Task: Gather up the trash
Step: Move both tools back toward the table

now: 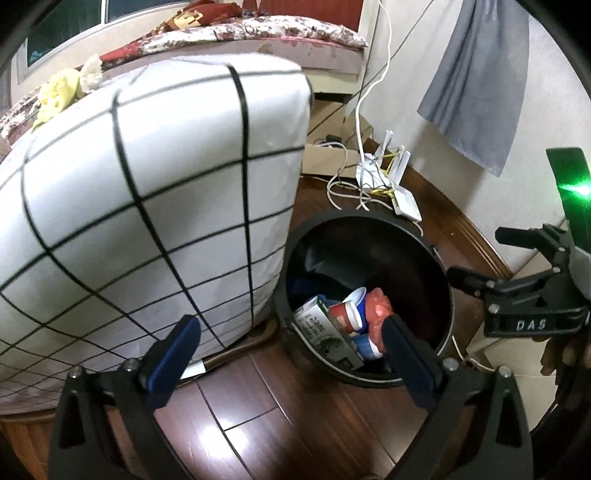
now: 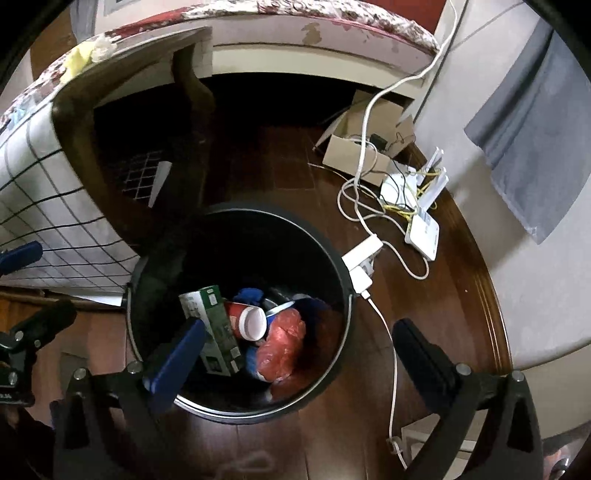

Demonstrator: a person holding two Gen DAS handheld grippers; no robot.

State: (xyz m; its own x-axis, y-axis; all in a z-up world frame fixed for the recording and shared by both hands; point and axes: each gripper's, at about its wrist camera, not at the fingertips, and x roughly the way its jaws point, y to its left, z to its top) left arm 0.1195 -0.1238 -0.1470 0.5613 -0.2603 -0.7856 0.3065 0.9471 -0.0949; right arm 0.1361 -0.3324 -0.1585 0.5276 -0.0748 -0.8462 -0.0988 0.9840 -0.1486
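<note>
Both tools spread, empty; left tool [image 1: 291, 338], right tool [image 2: 299, 349] above trash bin [image 2: 332, 254]

On my feeds, a white cloth with a black grid [image 1: 147, 206] drapes a table edge above the dark wood floor [image 1: 258, 424]. Behind it I see a floral-covered bed [image 1: 280, 29]. A grey cloth [image 2: 532, 140] hangs on the wall. White routers [image 2: 421, 225], tangled cables [image 2: 354, 199] and an open cardboard box [image 2: 354, 155] lie on the floor.
</note>
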